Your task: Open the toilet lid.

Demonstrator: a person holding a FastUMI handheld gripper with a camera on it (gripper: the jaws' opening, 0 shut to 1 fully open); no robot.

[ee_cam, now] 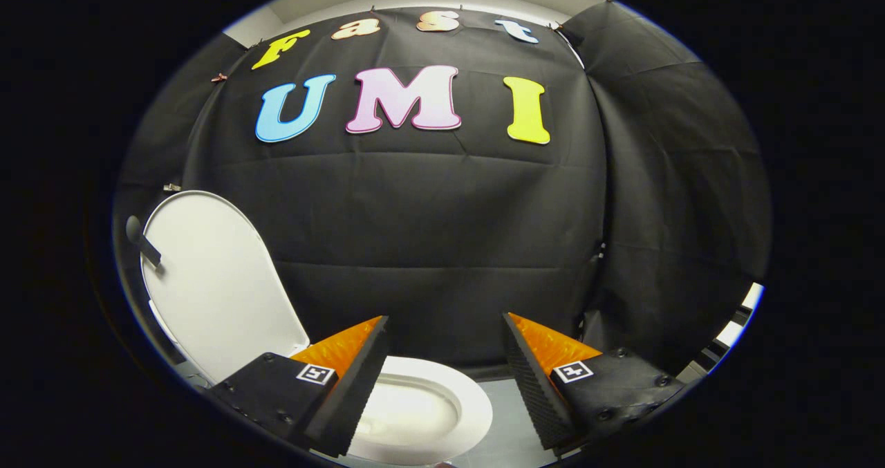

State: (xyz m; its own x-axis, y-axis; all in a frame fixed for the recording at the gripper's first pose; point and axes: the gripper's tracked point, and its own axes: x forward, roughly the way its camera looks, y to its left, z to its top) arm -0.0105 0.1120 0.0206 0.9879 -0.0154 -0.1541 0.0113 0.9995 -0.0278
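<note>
The white toilet lid [211,285] stands raised, leaning back to the left of my fingers, with its underside facing me. Below it lies the white seat ring and bowl [477,402], just ahead of and partly under my left finger. My gripper [442,333] is open, its fingers wide apart with nothing between them, held above and to the right of the bowl. The lid is apart from both fingers. The left finger hides the near left part of the seat.
Black cloth walls close the booth behind and to the right of the toilet. A strip of grey floor [508,440] shows between my fingers, right of the bowl. A dark bar [145,245] crosses the lid's far left edge.
</note>
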